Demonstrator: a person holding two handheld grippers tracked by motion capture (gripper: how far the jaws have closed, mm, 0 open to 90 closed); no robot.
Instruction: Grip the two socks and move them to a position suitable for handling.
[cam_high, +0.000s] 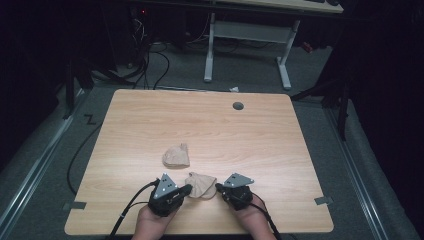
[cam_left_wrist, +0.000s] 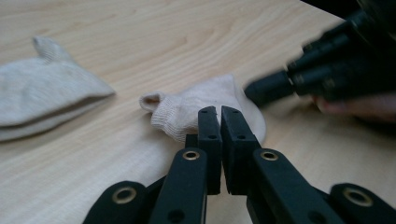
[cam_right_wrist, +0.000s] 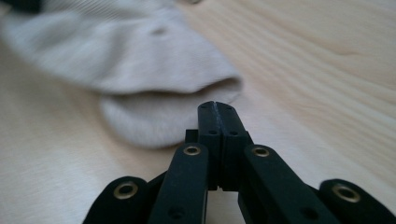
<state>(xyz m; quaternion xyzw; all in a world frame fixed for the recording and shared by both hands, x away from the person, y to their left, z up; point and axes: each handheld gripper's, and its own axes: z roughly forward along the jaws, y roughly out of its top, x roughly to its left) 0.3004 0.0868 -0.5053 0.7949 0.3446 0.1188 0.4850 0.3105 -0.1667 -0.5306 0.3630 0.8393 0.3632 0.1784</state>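
Two beige knitted socks lie on the pale wooden surface (cam_high: 150, 115). The near beige sock (cam_high: 201, 185) sits crumpled close to the person's edge, right between the two hand-held tools. The left gripper (cam_high: 189, 189) comes in from the left with its jaws together, tips at the sock's ribbed cuff; in the left gripper view the black jaws stand almost touching, a thin slit between them, and whether any cloth is pinched there I cannot tell. The right gripper (cam_high: 218, 188) meets the sock from the other side, its jaws pressed flat together, tips right at the sock's rounded edge; whether they nip any fabric I cannot tell. The second beige sock (cam_high: 176, 156), folded into a flat bundle, lies a little farther up the surface, near but apart from the first. A dark round grommet (cam_high: 238, 106) sits near the far edge.
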